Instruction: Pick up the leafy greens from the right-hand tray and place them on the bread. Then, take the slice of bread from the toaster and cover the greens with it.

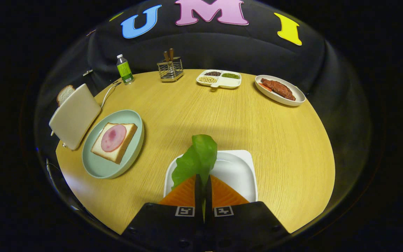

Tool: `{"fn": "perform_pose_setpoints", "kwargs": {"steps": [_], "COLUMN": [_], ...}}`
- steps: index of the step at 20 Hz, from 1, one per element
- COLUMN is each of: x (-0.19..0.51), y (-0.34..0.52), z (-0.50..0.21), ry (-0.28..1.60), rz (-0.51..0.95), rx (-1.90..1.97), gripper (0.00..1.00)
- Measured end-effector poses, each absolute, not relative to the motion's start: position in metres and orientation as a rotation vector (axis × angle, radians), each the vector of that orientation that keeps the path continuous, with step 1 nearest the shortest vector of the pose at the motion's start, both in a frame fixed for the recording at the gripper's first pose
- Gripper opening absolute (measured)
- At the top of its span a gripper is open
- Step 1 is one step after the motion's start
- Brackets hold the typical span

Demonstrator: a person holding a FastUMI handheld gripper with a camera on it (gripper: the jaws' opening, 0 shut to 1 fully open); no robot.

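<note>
We are pinching the greens between our fingers, which are pressed nearly together on the leaf's lower end, so the leaf is standing up and fanning out just ahead of the tips. It is hanging over the white tray, and we cannot tell whether its lower edge is touching the tray or is clear of it. A grip that low is leaving most of the leaf free, which should be helping it drape flat once we are setting it down. Its target is lying well apart to the left: the bread, topped with a round pink ham slice, is sitting on a pale green plate. Just beyond that plate the toaster is tilting away from us with the second slice poking out of its top, waiting for the covering step. The round wooden desk is carrying bystanders along its far edge: a bottle, a wire rack, a divided dish of beans and a plate of meat. Black cloth is closing off the booth behind the desk.
</note>
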State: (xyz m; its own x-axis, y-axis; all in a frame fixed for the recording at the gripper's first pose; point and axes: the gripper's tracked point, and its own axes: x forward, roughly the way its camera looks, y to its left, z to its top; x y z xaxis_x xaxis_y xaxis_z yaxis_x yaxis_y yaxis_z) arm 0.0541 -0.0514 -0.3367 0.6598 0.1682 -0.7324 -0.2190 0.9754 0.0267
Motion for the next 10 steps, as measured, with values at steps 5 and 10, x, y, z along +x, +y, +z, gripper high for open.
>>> {"fn": "perform_pose_setpoints", "kwargs": {"steps": [5,10], "x": [0.05,0.047], "y": [-0.03,0.011], "z": [-0.287,-0.243], "ry": [0.778,0.74], "rz": [0.228,0.261], "rx": [-0.072,-0.082], "gripper": [0.05,0.05]}}
